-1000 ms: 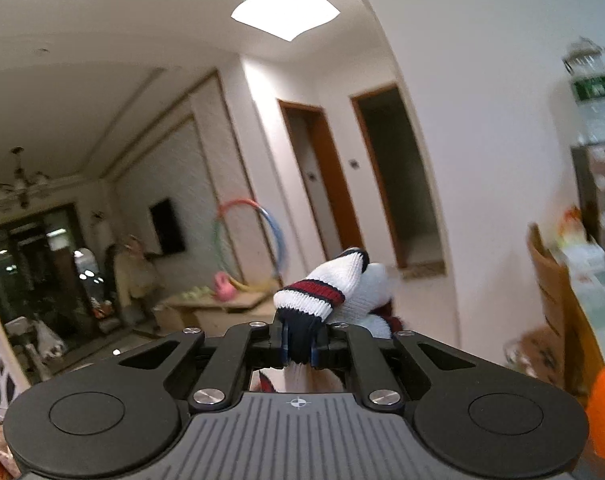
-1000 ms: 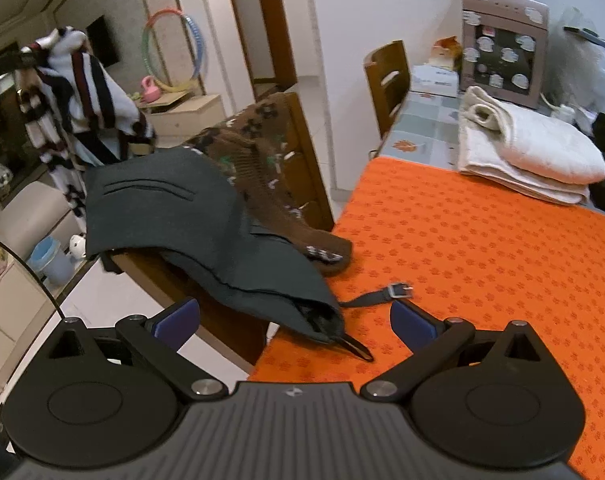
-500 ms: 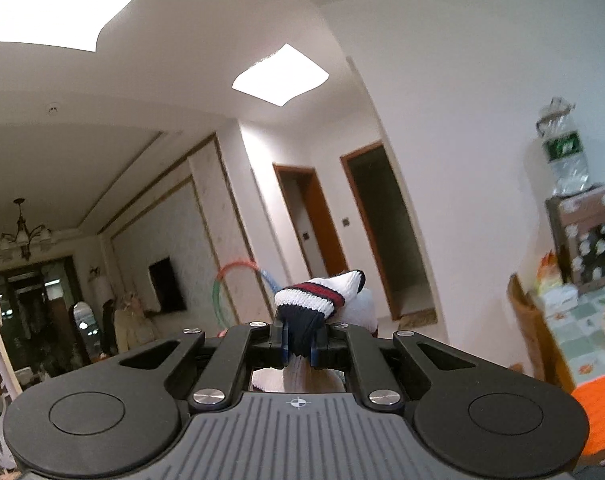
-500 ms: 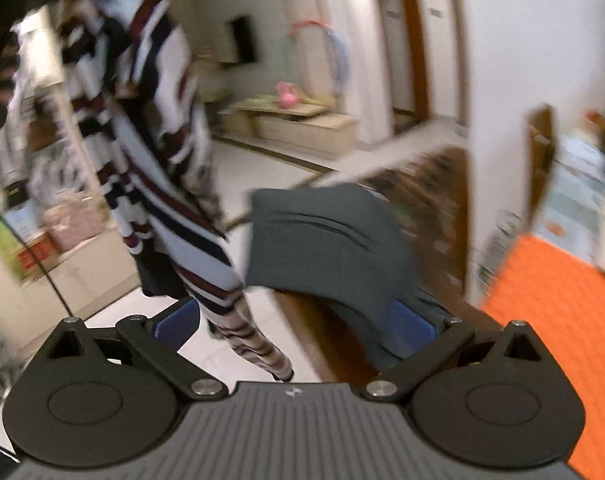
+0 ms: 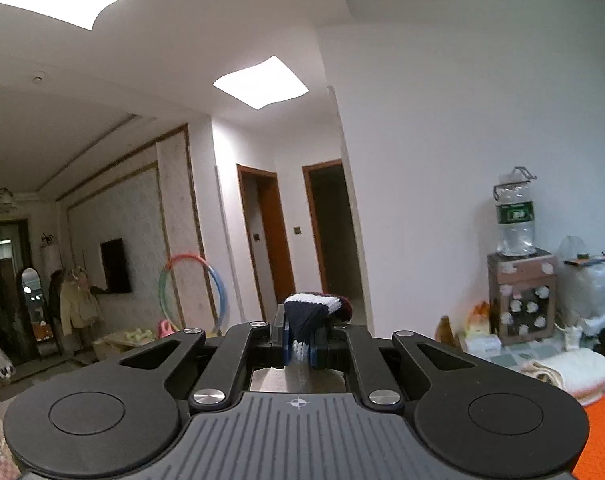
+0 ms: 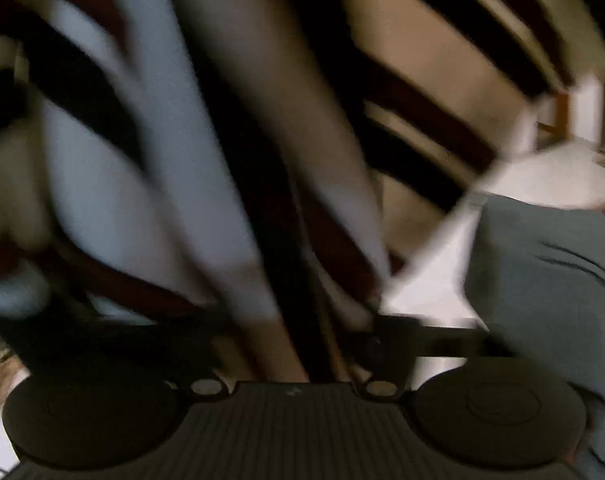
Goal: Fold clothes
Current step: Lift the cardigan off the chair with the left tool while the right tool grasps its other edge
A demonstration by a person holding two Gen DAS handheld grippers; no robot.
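A knitted garment with white, navy and dark red stripes hangs from my left gripper [image 5: 302, 344], which is shut on a bunched edge of it [image 5: 314, 308] and held high and level. The rest of the cloth drops out of sight below that camera. In the right wrist view the same striped garment [image 6: 230, 184] fills the blurred picture at very close range. Its folds run down between the fingers of my right gripper [image 6: 298, 320]. Those jaws are closing and still look wide apart, with the cloth between them. Only the right finger [image 6: 394, 326] shows; the left one is lost in shadow.
A grey garment [image 6: 542, 280] lies at the right of the right wrist view. The left wrist view shows folded white towels [image 5: 570, 372] on the orange table cover [image 5: 602, 432], a water bottle [image 5: 514, 220] on a box, two doorways and a hoop [image 5: 190, 292].
My left gripper has risen with the striped cloth and turned towards the table. My right gripper swung from the orange table to the hanging striped garment, which now fills its view.
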